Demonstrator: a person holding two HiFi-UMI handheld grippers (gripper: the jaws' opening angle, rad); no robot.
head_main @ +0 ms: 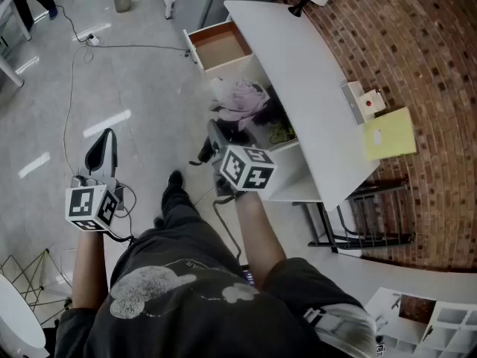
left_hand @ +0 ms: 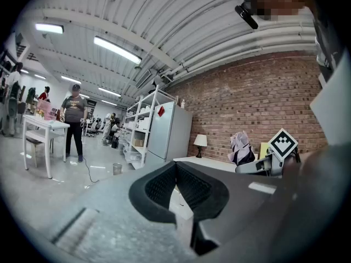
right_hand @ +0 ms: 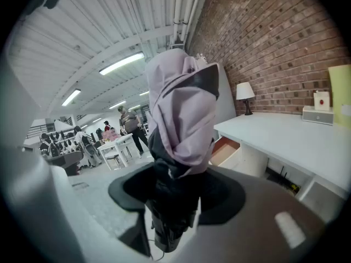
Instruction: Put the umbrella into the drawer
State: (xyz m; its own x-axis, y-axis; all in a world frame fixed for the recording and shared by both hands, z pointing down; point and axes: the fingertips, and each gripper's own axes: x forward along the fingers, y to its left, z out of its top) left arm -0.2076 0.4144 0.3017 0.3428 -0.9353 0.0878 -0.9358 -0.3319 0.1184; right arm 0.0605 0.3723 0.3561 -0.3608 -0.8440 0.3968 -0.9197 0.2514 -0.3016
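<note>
- Plainly, the right hand-held gripper (right_hand: 176, 195) was clamped on the dark lower end of the folded lilac-and-black fabric umbrella (right_hand: 181, 103), which was held in the air beside the white tabletop (head_main: 298, 73) and well short of the open white drawer with a brown floor (head_main: 220, 47).
- Loose folds bulged above the jaws and could have snagged on the drawer's rim.
- With the grip set so low, the bundle might have tilted or slipped.
- The left hand-held gripper (left_hand: 175, 166), with its jaws together and empty, hung well apart, too far to steady it.

Dark grey T-shirt (head_main: 186, 289) with pale print, dark trousers (head_main: 179, 216), black shoe (head_main: 174, 183), grey left gripper (head_main: 100, 150) and right gripper (head_main: 216, 142), black ribbed pads (left_hand: 159, 188) — each carrying a white cube (head_main: 93, 207) with black square markers
</note>
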